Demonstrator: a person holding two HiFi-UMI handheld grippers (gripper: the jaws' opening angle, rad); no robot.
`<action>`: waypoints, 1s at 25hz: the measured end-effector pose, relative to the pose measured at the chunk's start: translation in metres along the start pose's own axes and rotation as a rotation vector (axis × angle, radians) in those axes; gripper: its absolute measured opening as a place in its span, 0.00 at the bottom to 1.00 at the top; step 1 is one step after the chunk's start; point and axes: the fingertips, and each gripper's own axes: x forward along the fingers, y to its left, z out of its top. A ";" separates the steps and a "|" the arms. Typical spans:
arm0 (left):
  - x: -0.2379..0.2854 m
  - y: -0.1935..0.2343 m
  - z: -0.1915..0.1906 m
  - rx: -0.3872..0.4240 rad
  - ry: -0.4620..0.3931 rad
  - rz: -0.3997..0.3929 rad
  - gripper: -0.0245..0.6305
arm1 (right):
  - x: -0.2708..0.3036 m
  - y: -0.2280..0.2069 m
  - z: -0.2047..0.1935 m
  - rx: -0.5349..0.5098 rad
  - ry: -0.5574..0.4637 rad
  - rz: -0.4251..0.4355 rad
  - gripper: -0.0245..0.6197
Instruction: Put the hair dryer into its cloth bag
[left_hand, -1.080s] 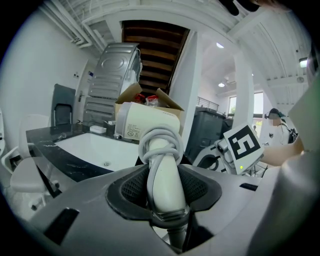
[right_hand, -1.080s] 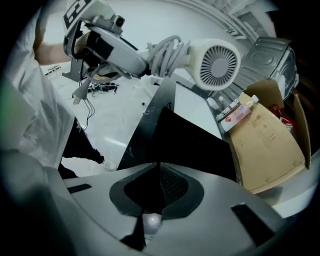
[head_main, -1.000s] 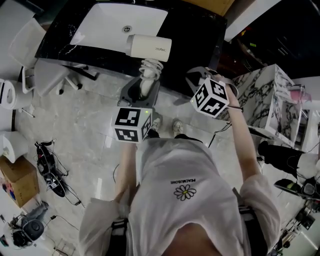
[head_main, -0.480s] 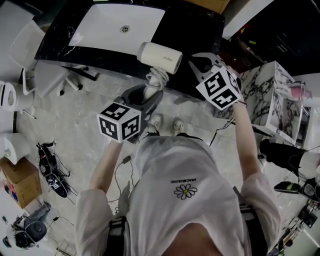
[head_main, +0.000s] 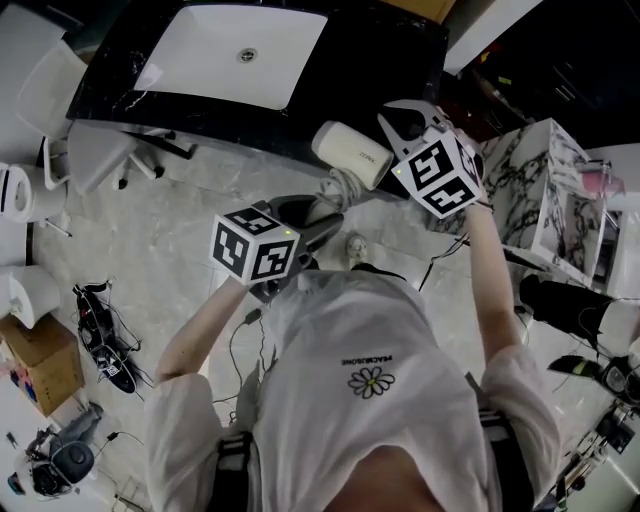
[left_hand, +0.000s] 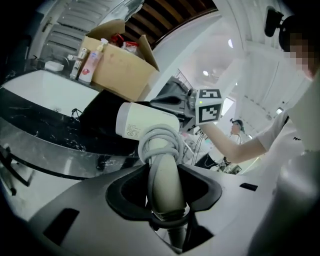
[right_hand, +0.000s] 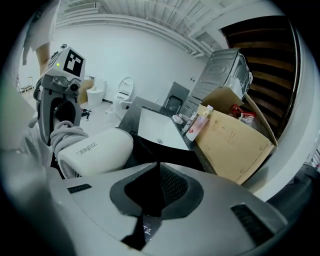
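Two grippers were raised in front of the person, near the edge of a black counter (head_main: 120, 95) with a white sink (head_main: 235, 50) set into it. The left gripper (head_main: 312, 218) was clamped on the handle of the hair dryer (head_main: 352, 155). Its own view showed the pale handle standing up between the jaws and held firmly, with the grey cord (left_hand: 159, 137) wound in loops around the handle's upper part. The dryer hung in the air, tilted, with its cream barrel just beside the right gripper (head_main: 397, 117) and in front of the counter's edge. The right gripper's jaws were together, pinching dark fabric of the cloth bag (left_hand: 102, 117). In the left gripper view the bag showed as a black mass hanging beside and behind the barrel. The dryer was outside the bag, with its barrel close to the fabric, though how the bag's mouth lay could not be made out. On the counter beyond stood an open cardboard box (right_hand: 235, 140) with several bottles (right_hand: 199, 125) just beside it.
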 end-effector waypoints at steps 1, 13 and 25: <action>0.003 -0.001 -0.003 0.005 0.015 -0.007 0.30 | 0.000 0.000 0.000 0.001 -0.002 0.000 0.07; 0.026 0.035 0.014 -0.038 0.063 0.080 0.30 | -0.008 0.015 0.000 -0.047 -0.009 0.010 0.07; 0.055 0.070 0.064 -0.064 0.039 0.192 0.30 | -0.016 0.019 0.012 -0.019 -0.067 0.018 0.07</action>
